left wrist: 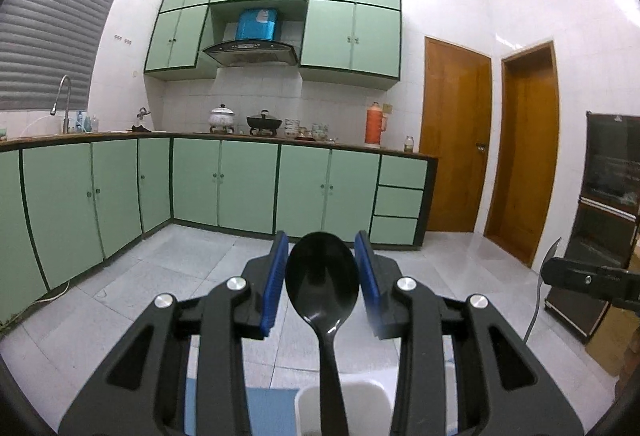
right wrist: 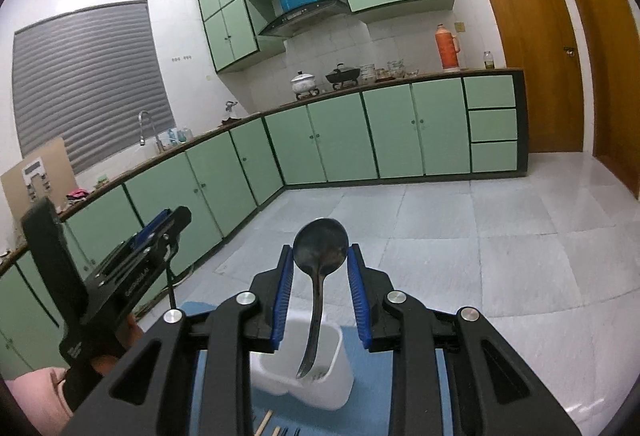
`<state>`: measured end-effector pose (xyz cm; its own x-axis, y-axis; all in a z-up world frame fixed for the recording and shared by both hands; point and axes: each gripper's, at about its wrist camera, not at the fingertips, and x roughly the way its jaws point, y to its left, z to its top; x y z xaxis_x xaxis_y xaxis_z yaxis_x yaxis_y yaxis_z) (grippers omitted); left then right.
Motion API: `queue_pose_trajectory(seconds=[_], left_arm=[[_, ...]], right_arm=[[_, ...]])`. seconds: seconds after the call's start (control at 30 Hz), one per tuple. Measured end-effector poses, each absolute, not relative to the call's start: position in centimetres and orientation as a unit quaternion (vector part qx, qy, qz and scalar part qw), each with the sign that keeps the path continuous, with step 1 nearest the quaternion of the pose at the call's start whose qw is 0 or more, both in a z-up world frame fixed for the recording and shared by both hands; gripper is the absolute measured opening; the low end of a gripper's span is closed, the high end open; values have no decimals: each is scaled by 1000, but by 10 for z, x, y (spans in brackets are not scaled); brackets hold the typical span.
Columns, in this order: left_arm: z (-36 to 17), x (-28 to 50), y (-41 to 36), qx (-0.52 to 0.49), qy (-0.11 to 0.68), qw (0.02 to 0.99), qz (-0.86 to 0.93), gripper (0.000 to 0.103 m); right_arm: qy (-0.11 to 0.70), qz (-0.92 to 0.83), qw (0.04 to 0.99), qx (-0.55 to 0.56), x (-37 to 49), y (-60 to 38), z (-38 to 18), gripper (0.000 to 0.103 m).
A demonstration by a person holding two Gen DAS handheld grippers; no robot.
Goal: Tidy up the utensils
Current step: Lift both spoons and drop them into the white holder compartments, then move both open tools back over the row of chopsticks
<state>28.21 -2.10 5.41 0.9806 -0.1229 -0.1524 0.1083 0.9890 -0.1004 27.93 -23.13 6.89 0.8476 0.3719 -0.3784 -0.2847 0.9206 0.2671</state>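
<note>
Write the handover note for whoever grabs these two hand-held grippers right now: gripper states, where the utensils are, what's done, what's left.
Left hand-held gripper: open, blue pads either side of the black plastic spoon, not clamped. The spoon stands bowl-up in a white holder.
Right hand-held gripper: open around the metal spoon, whose handle sits in the white holder on the blue mat.
Done: both spoons appear to be in a holder.
Left: chopsticks lie on the mat beside the holder. Back both grippers off, then likely fetch those.
</note>
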Motion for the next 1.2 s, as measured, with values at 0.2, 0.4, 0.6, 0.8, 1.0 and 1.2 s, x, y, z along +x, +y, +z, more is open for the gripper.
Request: queue_pose_trajectory(seconds=[0.2, 0.4, 0.6, 0.8, 1.0, 1.2], left_arm=[[43, 304, -26, -51, 86, 994, -48, 33], [29, 315, -25, -76, 102, 991, -45, 33], [10, 315, -27, -75, 123, 988, -48, 34], [6, 300, -18, -83, 134, 986, -52, 48], [11, 259, -5, -87, 137, 985, -55, 70], [4, 195, 1, -69, 172, 982, -45, 86]], right_arm=[[216, 156, 960, 81, 307, -212, 62, 27], [230, 140, 960, 78, 320, -202, 39, 27], [261, 146, 952, 67, 323, -194, 9, 27], [280, 170, 941, 79, 316, -191, -5, 34], [266, 164, 945, 95, 282, -202, -6, 57], [270, 135, 950, 80, 214, -215, -24, 78]])
